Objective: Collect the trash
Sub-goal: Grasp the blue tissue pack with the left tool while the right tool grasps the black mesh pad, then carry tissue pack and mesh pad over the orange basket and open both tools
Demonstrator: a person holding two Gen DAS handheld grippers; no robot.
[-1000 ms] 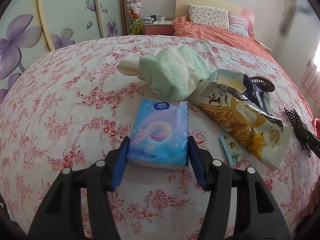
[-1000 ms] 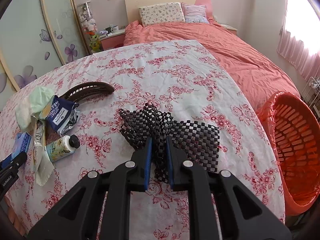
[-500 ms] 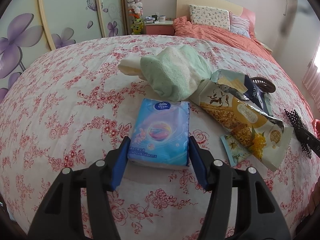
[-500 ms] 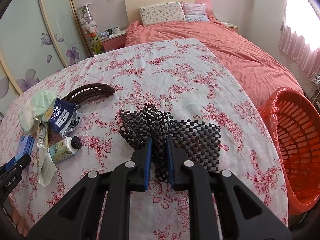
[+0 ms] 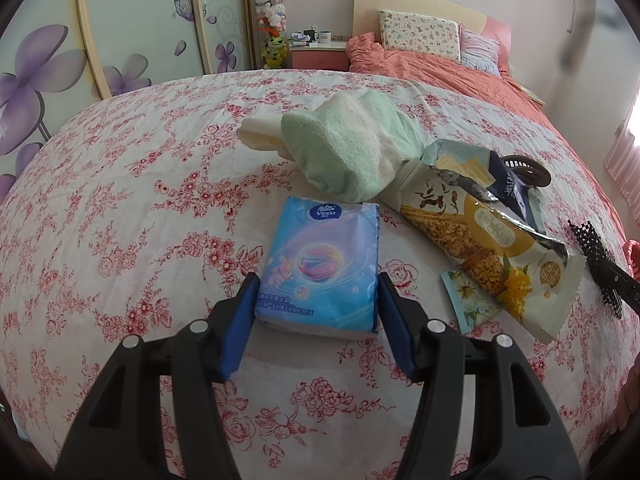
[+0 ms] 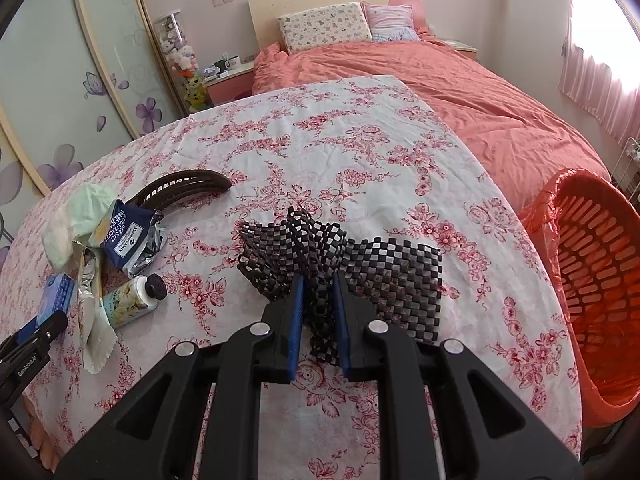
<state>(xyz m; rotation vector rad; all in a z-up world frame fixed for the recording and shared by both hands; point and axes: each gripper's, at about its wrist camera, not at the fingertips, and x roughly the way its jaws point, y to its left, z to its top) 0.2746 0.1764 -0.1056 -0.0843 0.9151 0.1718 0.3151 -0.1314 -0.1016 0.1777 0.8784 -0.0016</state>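
My left gripper (image 5: 318,286) is shut on a blue tissue pack (image 5: 320,268) that rests on the floral tablecloth (image 5: 120,208). My right gripper (image 6: 318,284) is shut on a black checkered mesh mat (image 6: 360,256) bunched on the cloth. An orange trash basket (image 6: 596,276) with a red liner stands beside the table at the right. A yellow snack wrapper (image 5: 480,240), a dark blue snack bag (image 6: 128,236) and a small lotion bottle (image 6: 134,300) lie between the two grippers.
A green and cream towel (image 5: 352,152) lies behind the tissue pack. A dark brown curved hair clip (image 6: 184,186) lies past the blue bag. A bed with a coral quilt (image 6: 460,100) stands behind the table, and wardrobe doors (image 5: 120,32) at the left.
The right wrist view has shifted slightly while its gripper stays shut on the mesh mat. The left gripper still holds the tissue pack in place.
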